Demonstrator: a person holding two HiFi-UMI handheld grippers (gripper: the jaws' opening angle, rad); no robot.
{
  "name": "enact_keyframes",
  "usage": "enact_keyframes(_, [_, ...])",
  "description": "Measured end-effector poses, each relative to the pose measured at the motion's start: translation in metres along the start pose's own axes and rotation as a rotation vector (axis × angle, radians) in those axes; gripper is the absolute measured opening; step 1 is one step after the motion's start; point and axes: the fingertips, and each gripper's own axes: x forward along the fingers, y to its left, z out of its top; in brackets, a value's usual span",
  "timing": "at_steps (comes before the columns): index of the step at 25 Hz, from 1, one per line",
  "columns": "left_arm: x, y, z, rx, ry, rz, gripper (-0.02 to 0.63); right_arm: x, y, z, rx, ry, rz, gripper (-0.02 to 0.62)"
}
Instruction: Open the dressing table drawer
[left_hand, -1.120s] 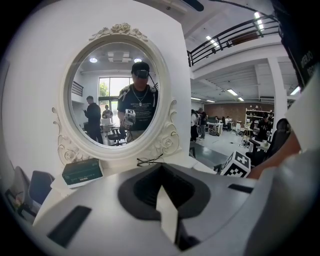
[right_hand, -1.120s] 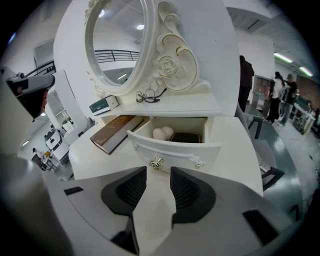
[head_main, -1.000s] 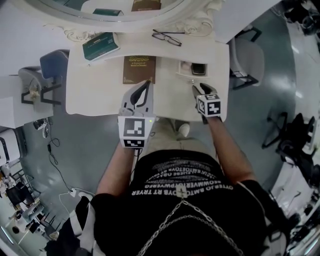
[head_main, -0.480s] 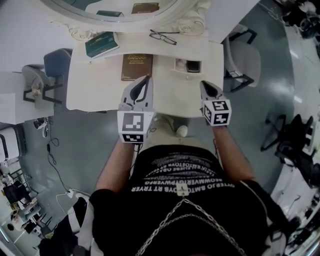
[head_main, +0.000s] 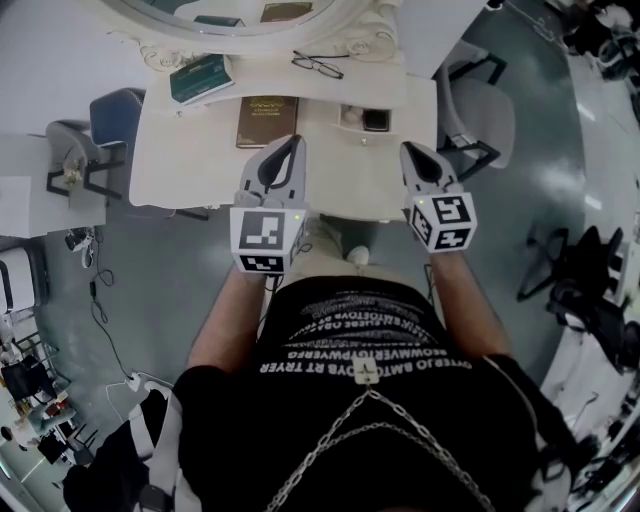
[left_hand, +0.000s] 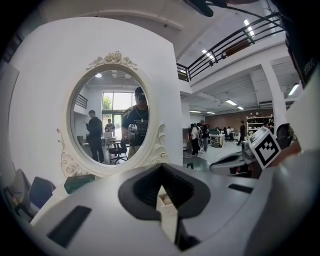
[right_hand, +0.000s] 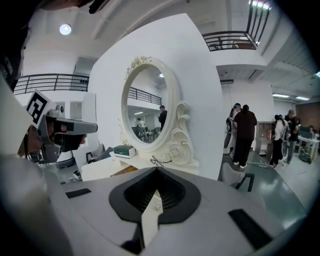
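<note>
A pair of glasses (head_main: 318, 65) is lying just below the ornate frame of the oval mirror (left_hand: 112, 117), with a green book (head_main: 201, 78) sitting to their left and a brown book (head_main: 267, 121) resting nearer (cover up). A blue chair (head_main: 115, 115) is standing alongside; people (right_hand: 245, 132) are standing in the hall.

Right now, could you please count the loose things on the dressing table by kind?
Books: 2 (green book, brown book)
Glasses: 1
Dark flat item: 1
Total: 4
</note>
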Motion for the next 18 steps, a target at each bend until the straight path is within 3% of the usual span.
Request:
enact_keyframes(9, [-0.019,-0.020,0.025,-0.009,-0.055,0.014,0.003,-0.047,0.014,0.056,-0.057,-0.099,0.070,0.002])
enact_keyframes(18, [-0.035,-0.038,0.046,-0.029,-0.114,0.005,0.004,-0.079,0.018,0.086,-0.090,-0.156,0.080,0.002])
